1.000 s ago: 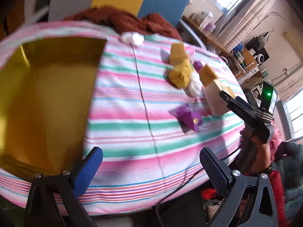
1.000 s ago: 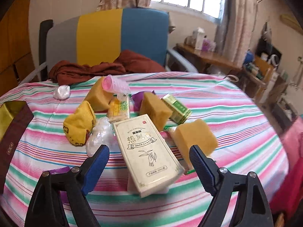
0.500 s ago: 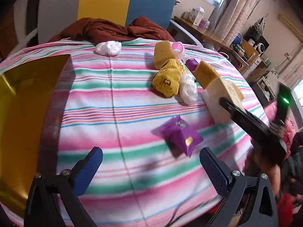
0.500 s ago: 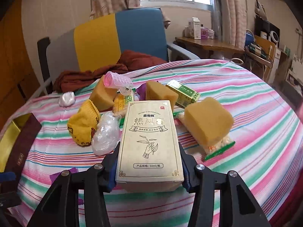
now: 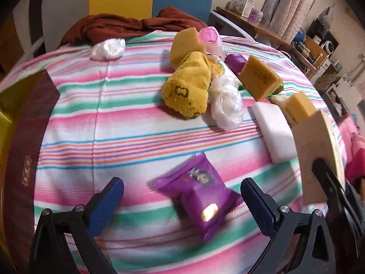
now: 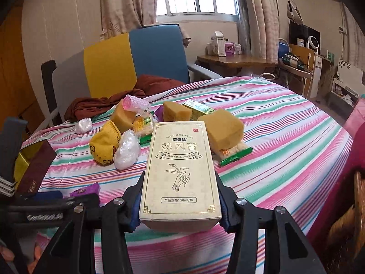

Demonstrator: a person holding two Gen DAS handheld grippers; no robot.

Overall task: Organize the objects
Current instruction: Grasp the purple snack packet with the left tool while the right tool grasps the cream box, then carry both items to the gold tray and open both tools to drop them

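Note:
A purple snack packet lies flat on the striped tablecloth. My left gripper hangs open above it, one blue pad on each side, neither touching. My right gripper is shut on a tall cream box with gold print and holds it up off the table. In the left wrist view that box stands at the right edge. The right wrist view shows the left gripper low at the left, by the purple packet.
A yellow knitted sock, a white plastic bag, a white block, yellow sponges and a pink roller crowd mid-table. A maroon and gold box sits at the left edge. A chair with brown cloth stands behind.
My right gripper shut on the cream box and lifted it, uncovering a white block. My left gripper moved right from the gold box until the purple packet lay between its fingers.

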